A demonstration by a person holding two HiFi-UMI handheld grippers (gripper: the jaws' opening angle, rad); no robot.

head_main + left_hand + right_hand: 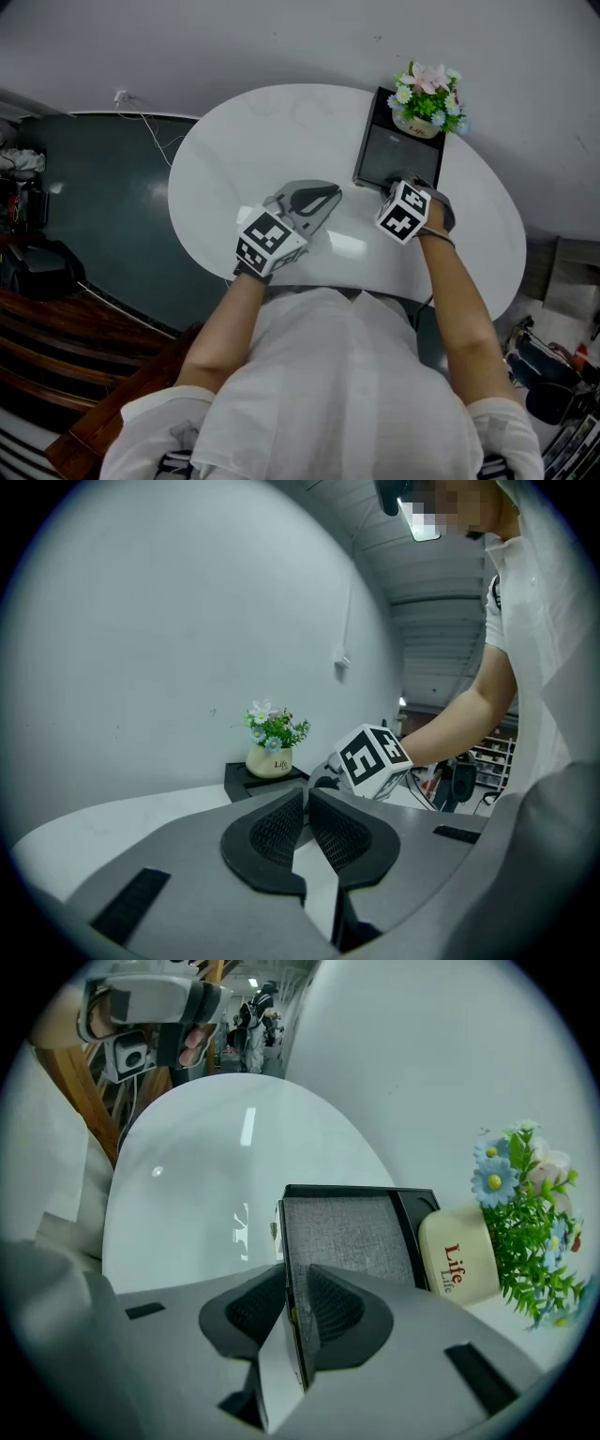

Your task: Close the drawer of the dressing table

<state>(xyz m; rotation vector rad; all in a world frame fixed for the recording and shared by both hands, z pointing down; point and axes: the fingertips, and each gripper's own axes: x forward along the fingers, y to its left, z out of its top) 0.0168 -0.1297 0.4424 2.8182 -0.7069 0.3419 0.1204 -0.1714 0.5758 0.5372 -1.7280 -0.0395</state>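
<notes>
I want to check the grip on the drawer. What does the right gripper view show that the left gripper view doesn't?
Only the right gripper view: the open drawer, grey-lined inside, and the right gripper closed on its front panel. Only the left gripper view: the left gripper with its jaws together and nothing between them, and the person's forearm. Both: the flower pot, the white table, and the other gripper in the background.

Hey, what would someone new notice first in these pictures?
The flower pot with pastel blooms stands out at the far right of the white table. The right hand-held gripper clamps the front wall of the open grey-lined drawer; the left hand-held gripper is shut, empty.
</notes>
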